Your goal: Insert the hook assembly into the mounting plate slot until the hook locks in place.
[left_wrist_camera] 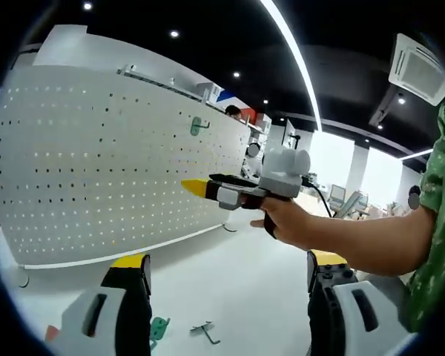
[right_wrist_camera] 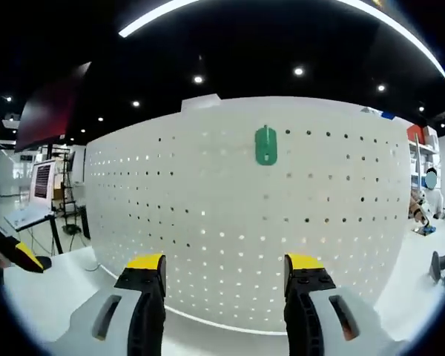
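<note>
A big white board full of little holes point(right_wrist_camera: 245, 222) stands up on a white table point(left_wrist_camera: 237, 289). High in the middle of the right gripper view, a small green plate point(right_wrist_camera: 265, 145) is stuck on the board. In the left gripper view the same green plate sits in the upper middle, far off and tiny.

The right gripper point(right_wrist_camera: 224, 285) points straight at the board. Its two yellow-tipped jaws rise from the bottom of the frame, spread apart, with nothing between them. In the left gripper view it shows in the middle of the frame, held by a person's hand point(left_wrist_camera: 285, 220).

The left gripper point(left_wrist_camera: 228, 276) is spread apart too, and it holds nothing. Low in its view, near the bottom middle, a small metal hook point(left_wrist_camera: 205, 331) lies on the table. Just beside it, at the left jaw, lies another green piece point(left_wrist_camera: 159, 328).

So the hook is not picked up yet, and it is well apart from the plate on the board.

What could go wrong? The hook is thin and lies flat, so the jaws may slip off it or push it away. If it gets grabbed crooked, it may not slide into the plate's slot. Pushing hard on the board could make it wobble.
</note>
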